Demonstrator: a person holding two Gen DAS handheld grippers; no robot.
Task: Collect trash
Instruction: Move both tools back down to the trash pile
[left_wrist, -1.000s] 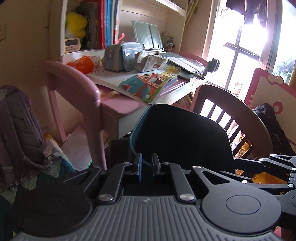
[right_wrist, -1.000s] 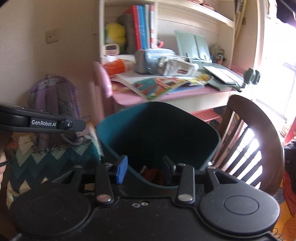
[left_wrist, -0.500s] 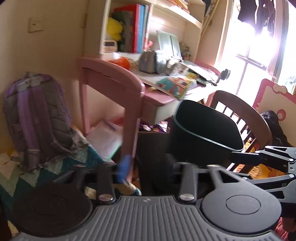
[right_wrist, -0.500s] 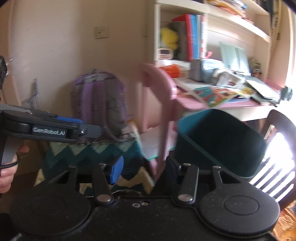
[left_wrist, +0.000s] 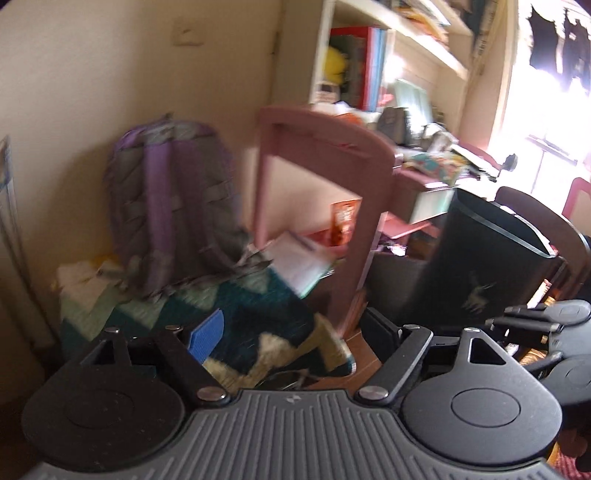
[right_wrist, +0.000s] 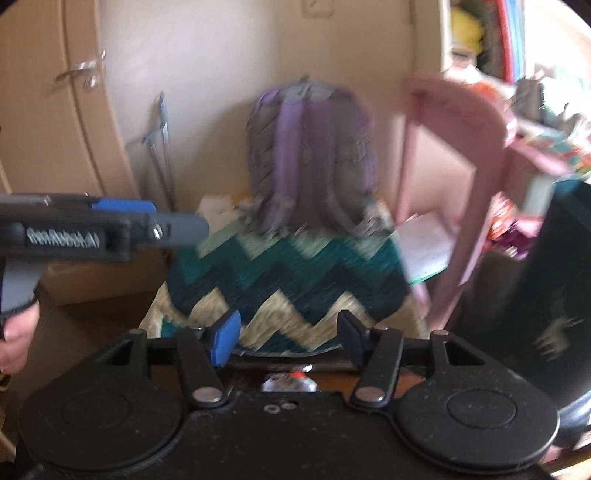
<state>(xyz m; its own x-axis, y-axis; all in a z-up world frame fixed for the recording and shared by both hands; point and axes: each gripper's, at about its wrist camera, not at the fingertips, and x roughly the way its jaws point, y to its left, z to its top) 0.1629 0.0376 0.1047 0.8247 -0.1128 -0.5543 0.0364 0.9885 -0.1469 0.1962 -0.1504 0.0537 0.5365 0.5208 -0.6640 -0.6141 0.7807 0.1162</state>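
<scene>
With both the left gripper (left_wrist: 291, 332) and the right gripper (right_wrist: 286, 338) spread apart and empty, collecting looks unfinished: a small silvery wrapper scrap (right_wrist: 290, 382) lies on the floor just below the right gripper, left of the dark teal plastic bin (left_wrist: 491, 258).

dark teal bin (left_wrist: 484, 266) upright beside pink desk leg, silvery wrapper (right_wrist: 290, 382) (blurred) on floor

A purple backpack (right_wrist: 310, 155) rests on a teal-and-cream zigzag (chevron) blanket (right_wrist: 288, 280) beside a pink desk (right_wrist: 461, 155).
</scene>
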